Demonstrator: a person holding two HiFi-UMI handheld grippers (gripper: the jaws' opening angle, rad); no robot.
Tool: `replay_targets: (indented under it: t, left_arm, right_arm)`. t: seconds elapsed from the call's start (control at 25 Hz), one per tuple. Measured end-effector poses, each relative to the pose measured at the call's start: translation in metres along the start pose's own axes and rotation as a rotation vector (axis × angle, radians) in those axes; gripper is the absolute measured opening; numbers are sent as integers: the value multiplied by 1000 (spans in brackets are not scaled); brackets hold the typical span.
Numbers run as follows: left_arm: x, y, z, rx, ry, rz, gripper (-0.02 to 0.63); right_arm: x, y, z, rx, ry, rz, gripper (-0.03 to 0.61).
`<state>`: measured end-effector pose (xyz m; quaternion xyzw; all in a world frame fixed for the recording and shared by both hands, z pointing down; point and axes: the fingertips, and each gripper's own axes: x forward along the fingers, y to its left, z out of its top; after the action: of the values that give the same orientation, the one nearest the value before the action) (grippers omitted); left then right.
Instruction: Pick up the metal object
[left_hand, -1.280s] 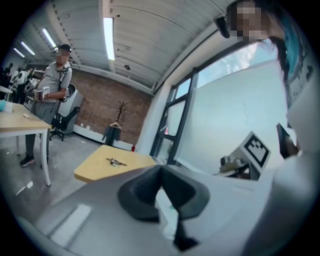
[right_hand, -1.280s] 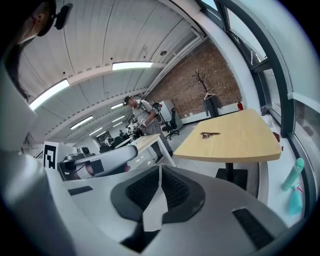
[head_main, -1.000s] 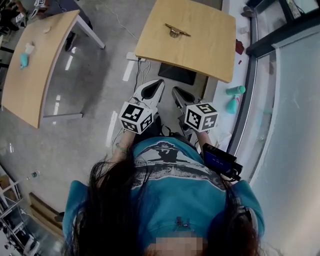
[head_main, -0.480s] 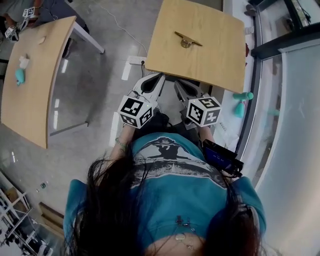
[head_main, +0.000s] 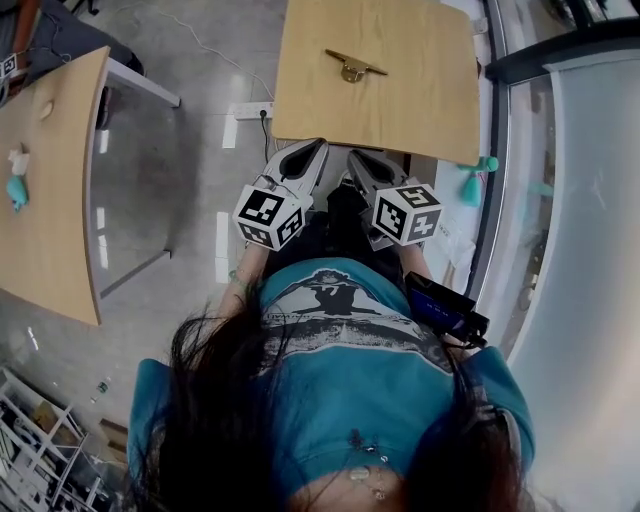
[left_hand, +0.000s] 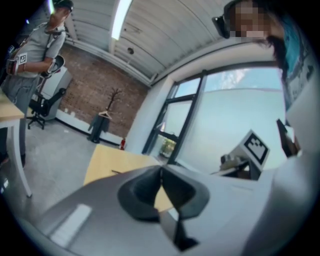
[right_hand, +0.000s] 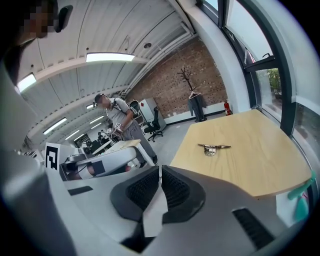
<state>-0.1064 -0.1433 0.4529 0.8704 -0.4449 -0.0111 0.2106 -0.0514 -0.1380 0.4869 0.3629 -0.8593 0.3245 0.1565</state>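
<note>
The metal object (head_main: 353, 66), a brass-coloured bar on a small mount, lies on the far half of the square wooden table (head_main: 410, 95). The right gripper view shows it ahead and to the right (right_hand: 212, 148), on that table (right_hand: 250, 165). Both grippers are held side by side in front of the person, tips at the table's near edge, well short of the object. My left gripper (head_main: 311, 151) is shut with nothing in it, its pads meeting (left_hand: 161, 175). My right gripper (head_main: 358, 160) is also shut and empty, ribbed pads together (right_hand: 160, 172).
A long curved table (head_main: 50, 210) stands at the left with a teal item (head_main: 14, 190) on it. A power strip (head_main: 250, 110) lies on the floor left of the square table. Teal items (head_main: 472, 188) sit by the window wall at right. Another person (right_hand: 117, 120) stands far off.
Both grippers have moved forward together, from well short of the square table to its near edge. The metal object has stayed put. Both stayed shut.
</note>
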Motion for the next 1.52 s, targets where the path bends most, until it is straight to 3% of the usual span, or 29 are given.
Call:
replay_targets:
  t: [0.24,0.76,0.88,0.96,1.16,1.52]
  left_arm:
    - [-10,7,7,-5,3,28,14]
    - [82,72,35,-20,1,102,38]
    - [103,79,34,-17,21,105,41]
    - [115,84,31,-19,36,116,41]
    - [136,97,20,-20,84,141,41]
    - [150,117,14,-35,121,176,41]
  right_arm:
    - [6,-9,13,-34,4,-37,26]
    - [102,-133,68,-135,132,-86,29]
    - [126,-158,70,-177,191,-83,116]
    - [142,-171,68,-209,233,-80,140]
    - [181,-198,60,-412,333,-98,175]
    - [230,-224,34,-788,484,-171,176]
